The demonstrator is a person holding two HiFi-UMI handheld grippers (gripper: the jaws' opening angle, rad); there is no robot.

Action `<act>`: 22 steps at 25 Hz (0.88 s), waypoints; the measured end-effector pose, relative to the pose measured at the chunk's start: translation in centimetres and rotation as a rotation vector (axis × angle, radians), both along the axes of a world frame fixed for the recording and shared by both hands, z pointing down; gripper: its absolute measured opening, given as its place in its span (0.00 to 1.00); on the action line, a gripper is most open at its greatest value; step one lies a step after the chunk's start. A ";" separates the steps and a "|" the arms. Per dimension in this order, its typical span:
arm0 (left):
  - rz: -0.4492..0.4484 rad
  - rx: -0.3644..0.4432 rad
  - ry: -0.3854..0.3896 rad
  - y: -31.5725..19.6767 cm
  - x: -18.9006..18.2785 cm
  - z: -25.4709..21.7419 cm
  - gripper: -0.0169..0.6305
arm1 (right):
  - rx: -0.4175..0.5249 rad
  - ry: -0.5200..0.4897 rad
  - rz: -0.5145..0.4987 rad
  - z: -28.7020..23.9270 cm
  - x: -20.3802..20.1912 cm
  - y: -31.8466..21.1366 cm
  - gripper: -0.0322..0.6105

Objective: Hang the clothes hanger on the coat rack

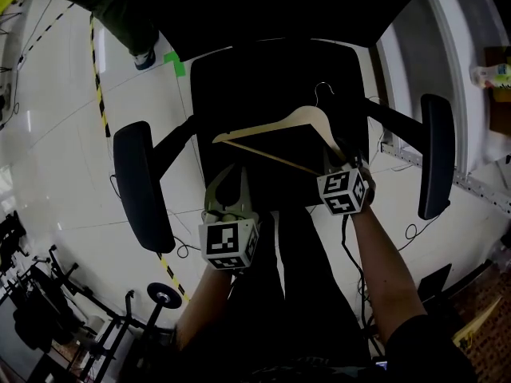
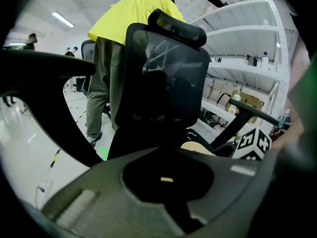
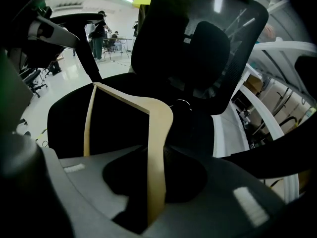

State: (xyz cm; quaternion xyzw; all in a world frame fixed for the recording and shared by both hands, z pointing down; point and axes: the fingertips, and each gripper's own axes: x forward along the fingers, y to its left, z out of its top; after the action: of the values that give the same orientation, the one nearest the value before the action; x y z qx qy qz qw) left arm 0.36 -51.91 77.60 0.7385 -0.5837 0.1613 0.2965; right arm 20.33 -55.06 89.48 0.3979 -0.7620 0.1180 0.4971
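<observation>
A pale wooden clothes hanger (image 1: 299,122) with a metal hook (image 1: 322,90) hangs just above the black seat (image 1: 239,78) of an office chair. My right gripper (image 1: 339,162) is shut on its right arm. In the right gripper view that wooden arm (image 3: 157,148) runs straight between the jaws, with the lower bar (image 3: 88,118) off to the left. My left gripper (image 1: 226,186) stands open and empty by the seat's front edge, left of the hanger. A bit of the hanger (image 2: 200,148) shows in the left gripper view. No coat rack is in view.
The chair's armrests (image 1: 142,182) (image 1: 437,154) flank both grippers, and its mesh backrest (image 3: 203,43) rises behind the seat. A person in a yellow shirt (image 2: 129,14) stands behind the chair. White shelving (image 2: 247,58) lines the right side. Yellow-black tape (image 1: 100,86) crosses the floor.
</observation>
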 end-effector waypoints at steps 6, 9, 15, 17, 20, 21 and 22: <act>0.004 0.029 -0.003 0.0 0.3 -1.7 0.03 | 0.067 -0.038 -0.003 -3.4 -0.3 -0.8 0.20; -0.002 0.061 -0.012 -0.2 0.5 -3.1 0.03 | 0.099 -0.056 -0.007 -5.1 -0.2 -0.9 0.20; -0.033 0.148 -0.012 -0.3 0.4 -8.5 0.03 | 0.167 -0.128 0.012 -10.5 0.5 -0.7 0.20; -0.059 0.191 -0.025 -0.4 -0.1 -10.9 0.03 | 0.191 -0.169 0.015 -12.4 0.4 -0.8 0.20; -0.121 0.232 -0.045 -0.6 -0.8 -14.0 0.03 | 0.229 -0.203 -0.015 -15.3 0.1 -1.4 0.20; -0.139 0.242 -0.049 -0.5 -0.9 -14.9 0.03 | 0.236 -0.210 -0.025 -16.1 0.1 -1.4 0.20; -0.152 0.257 -0.052 -0.4 -1.0 -15.8 0.03 | 0.240 -0.219 -0.033 -16.9 0.0 -1.3 0.20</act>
State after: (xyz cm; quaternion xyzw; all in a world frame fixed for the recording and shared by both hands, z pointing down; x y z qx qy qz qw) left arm -0.67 -52.29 61.77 0.7197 -0.6611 0.0814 0.1955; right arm 20.33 -56.34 72.59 0.4268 -0.8266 0.0606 0.3619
